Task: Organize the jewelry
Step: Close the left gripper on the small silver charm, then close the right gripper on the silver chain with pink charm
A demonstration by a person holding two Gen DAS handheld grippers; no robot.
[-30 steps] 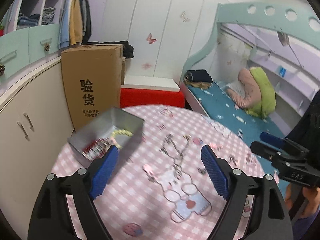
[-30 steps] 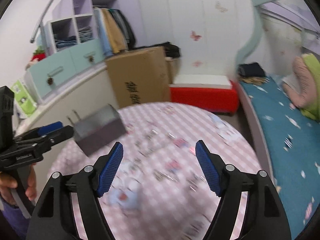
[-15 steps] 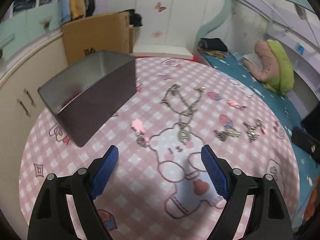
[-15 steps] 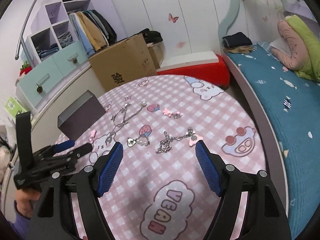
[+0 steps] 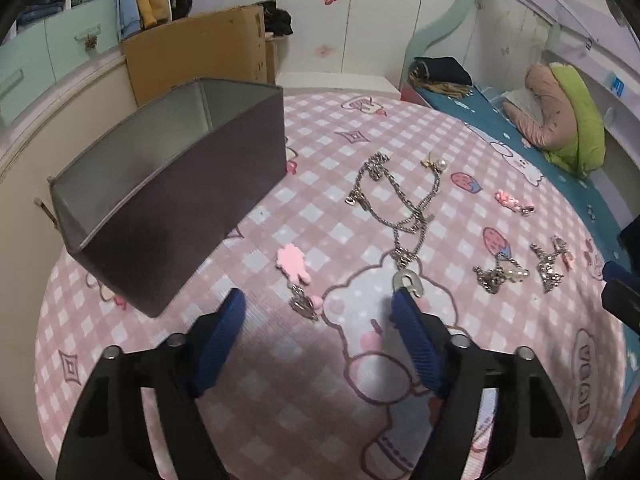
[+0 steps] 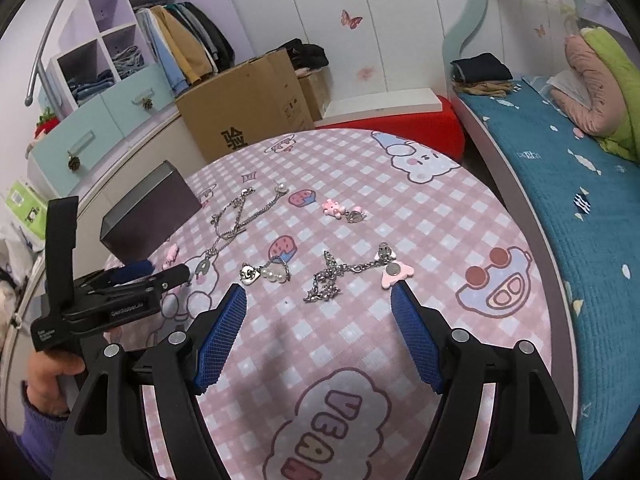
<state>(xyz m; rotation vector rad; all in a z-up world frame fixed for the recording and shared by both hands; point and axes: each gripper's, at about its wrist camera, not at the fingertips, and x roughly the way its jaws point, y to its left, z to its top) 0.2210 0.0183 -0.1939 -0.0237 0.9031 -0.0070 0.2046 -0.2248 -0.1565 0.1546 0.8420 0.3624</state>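
Jewelry lies scattered on the round pink checked table (image 5: 460,152). An open grey box (image 5: 172,184) stands at its left. My left gripper (image 5: 318,300) hovers low over a pink charm (image 5: 294,266) with a metal clasp. Its jaws are closing, with the clasp between the tips and untouched. A long silver necklace (image 5: 400,208) ends by the right pad (image 5: 412,328). My right gripper (image 6: 319,292) is open just above a tangled silver chain (image 6: 324,284) with a pink piece. A pearl and heart bracelet (image 6: 264,272) lies left of that chain.
A pink bear charm (image 6: 340,210) lies farther back on the table. Behind the table stand a cardboard box (image 6: 248,100) and a red bench (image 6: 400,124). A bed with a teal sheet (image 6: 560,184) runs along the right, cabinets (image 6: 100,128) along the left.
Both grippers have come down and tilted toward the table, so the jewelry now sits close before the fingertips. The left jaws have narrowed; the right jaws keep their width.
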